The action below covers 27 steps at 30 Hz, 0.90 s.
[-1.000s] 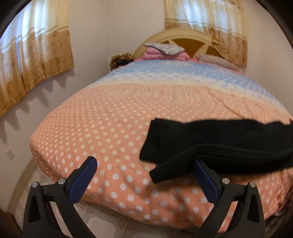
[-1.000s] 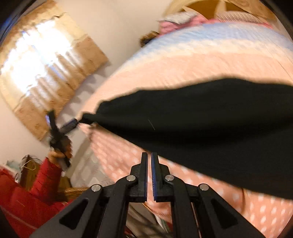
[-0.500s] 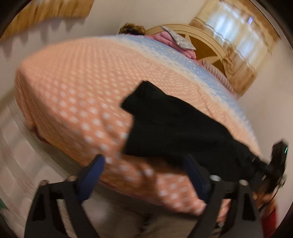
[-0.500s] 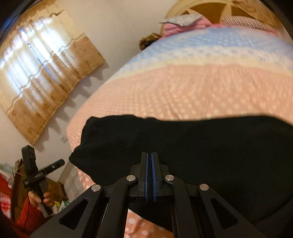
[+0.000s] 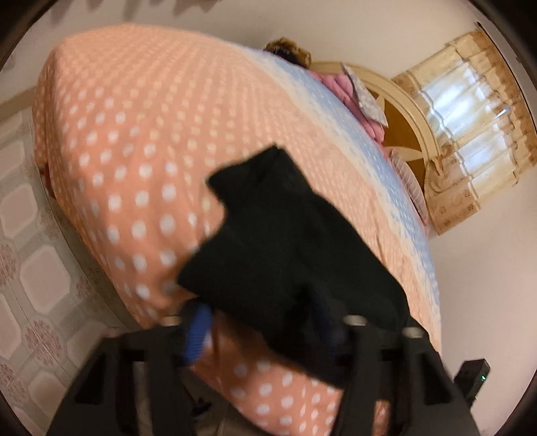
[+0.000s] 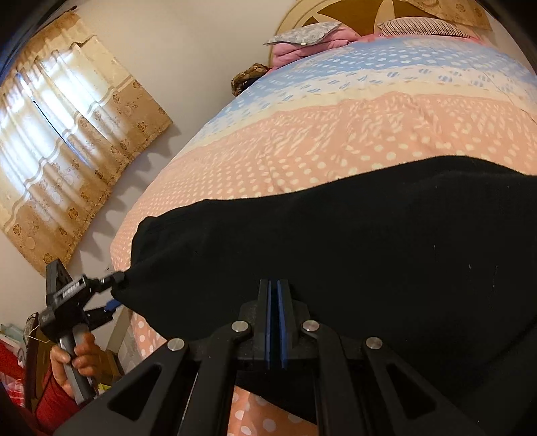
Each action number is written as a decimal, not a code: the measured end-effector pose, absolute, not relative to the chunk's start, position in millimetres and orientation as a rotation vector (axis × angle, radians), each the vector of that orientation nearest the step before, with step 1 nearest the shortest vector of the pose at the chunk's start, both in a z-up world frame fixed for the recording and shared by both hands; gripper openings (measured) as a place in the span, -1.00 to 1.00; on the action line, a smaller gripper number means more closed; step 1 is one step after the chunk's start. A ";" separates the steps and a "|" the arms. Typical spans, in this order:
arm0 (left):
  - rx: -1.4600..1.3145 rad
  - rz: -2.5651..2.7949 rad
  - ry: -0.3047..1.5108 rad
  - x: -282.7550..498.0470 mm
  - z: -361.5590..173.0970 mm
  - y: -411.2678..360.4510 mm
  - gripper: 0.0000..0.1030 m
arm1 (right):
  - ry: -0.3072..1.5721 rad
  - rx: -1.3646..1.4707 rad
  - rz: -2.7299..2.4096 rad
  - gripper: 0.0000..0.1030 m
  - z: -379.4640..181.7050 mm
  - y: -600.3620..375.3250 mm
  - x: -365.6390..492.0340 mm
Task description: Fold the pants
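No readable text, label, brand or number anywhere — both views blank.

Beyond the black folded pants (image 6: pixel 335 268), I see a broad open stretch of peach polka-dot bedspread (image 6: pixel 302 157). Pink folded bedding (image 6: pixel 302 50) and a striped pillow (image 6: pixel 423 26) crowd the arched wooden headboard (image 6: pixel 352 13); beige wall (image 6: pixel 188 50) borders the left.

Black gripper (image 6: pixel 275 322), blue pads (image 6: pixel 268 322), silver screws, red sleeve (image 6: pixel 50 405)
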<state>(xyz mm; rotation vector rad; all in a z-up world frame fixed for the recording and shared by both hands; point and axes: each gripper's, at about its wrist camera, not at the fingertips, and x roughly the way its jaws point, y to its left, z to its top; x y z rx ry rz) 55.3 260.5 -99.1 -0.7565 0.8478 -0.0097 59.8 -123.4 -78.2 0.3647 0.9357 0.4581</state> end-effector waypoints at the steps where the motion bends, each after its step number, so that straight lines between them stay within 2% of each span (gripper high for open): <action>1: -0.731 -0.017 0.838 58.8 -95.1 258.8 -0.53 | 0.933 0.362 0.459 -0.92 -77.6 -123.2 59.0; 2: -0.696 -0.022 0.834 62.9 -88.8 256.5 -0.57 | 0.929 0.355 0.462 -0.92 -75.4 -122.6 58.5; 3: -0.666 -0.025 0.831 66.4 -84.5 253.8 -0.76 | 0.920 0.344 0.465 -0.92 -72.6 -121.7 58.0; 8: -0.554 -0.113 0.718 92.2 -41.6 241.9 -0.81 | 0.898 0.312 0.451 -0.92 -64.5 -118.1 62.7; 14: -0.460 -0.215 0.488 108.4 12.7 249.1 -0.82 | 0.866 0.332 0.440 -0.93 -53.9 -118.4 61.3; 17: -0.387 -0.180 0.511 120.2 -15.3 262.3 -0.81 | 0.846 0.341 0.448 -0.93 -52.5 -114.9 58.4; 20: -0.394 -0.104 0.756 138.4 -88.2 278.5 -0.81 | 0.904 0.342 0.460 -0.92 -65.7 -104.2 62.3; 21: -0.393 -0.083 0.816 139.7 -104.2 280.0 -0.76 | 0.934 0.341 0.466 -0.92 -72.2 -99.8 63.9; 22: -0.406 -0.090 0.812 133.4 -114.7 282.4 -0.66 | 0.957 0.337 0.470 -0.92 -77.3 -95.9 64.7; 24: -0.419 -0.085 0.763 120.1 -110.7 288.0 -0.61 | 0.979 0.318 0.477 -0.92 -81.8 -89.6 63.8; 26: -0.419 -0.066 0.781 118.5 -105.1 294.1 -0.43 | 0.986 0.292 0.488 -0.92 -80.8 -84.6 63.1; 27: -0.399 -0.023 0.783 118.0 -99.3 297.5 -0.25 | 0.988 0.288 0.494 -0.92 -80.1 -83.6 63.7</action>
